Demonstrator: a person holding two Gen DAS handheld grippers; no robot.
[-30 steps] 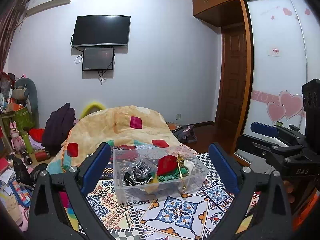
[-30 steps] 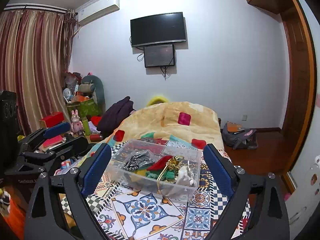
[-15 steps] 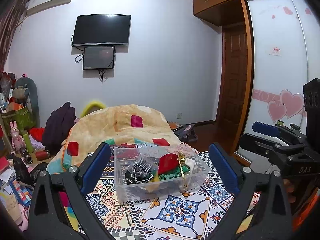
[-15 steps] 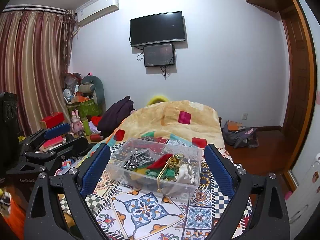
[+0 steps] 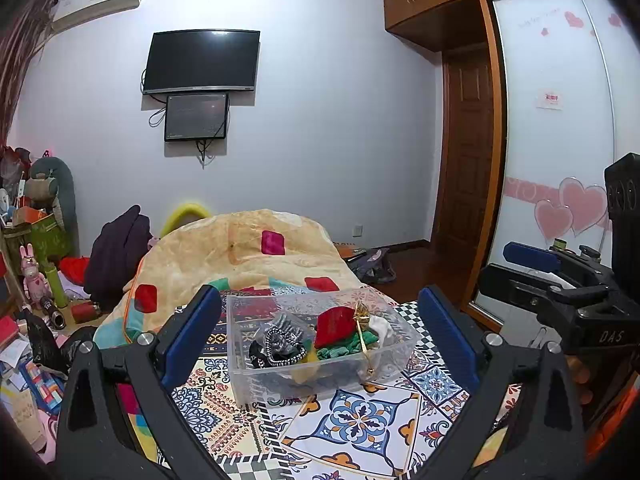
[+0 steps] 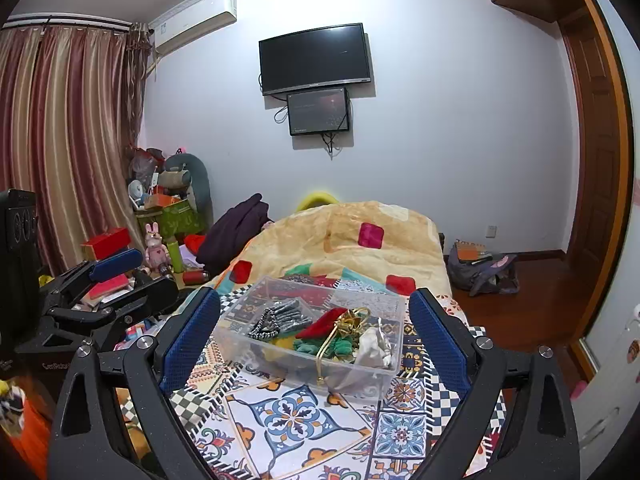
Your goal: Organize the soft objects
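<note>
A clear plastic box (image 5: 256, 376) stands on the patterned cloth (image 5: 360, 424); it also shows in the right wrist view (image 6: 384, 308). In it lie soft items: a red piece (image 5: 334, 320), green cloth (image 5: 352, 346), a grey-black striped piece (image 5: 282, 340), a white piece (image 6: 374, 346) and a gold ribbon (image 6: 348, 320). My left gripper (image 5: 320, 334) is open and empty, held back from the box. My right gripper (image 6: 314, 330) is open and empty, also short of the box. Each gripper shows in the other's view, the right one (image 5: 560, 280) and the left one (image 6: 100, 280).
A yellow blanket (image 5: 248, 248) with red patches is piled behind the box. A dark garment (image 5: 116, 252) lies at its left. Toys and boxes (image 5: 36, 264) clutter the left floor. A bag (image 6: 480, 272) lies on the wood floor by the door.
Both grippers have shifted only slightly; the box sits a little lower and nearer in the views. Nothing was picked up or let go.
</note>
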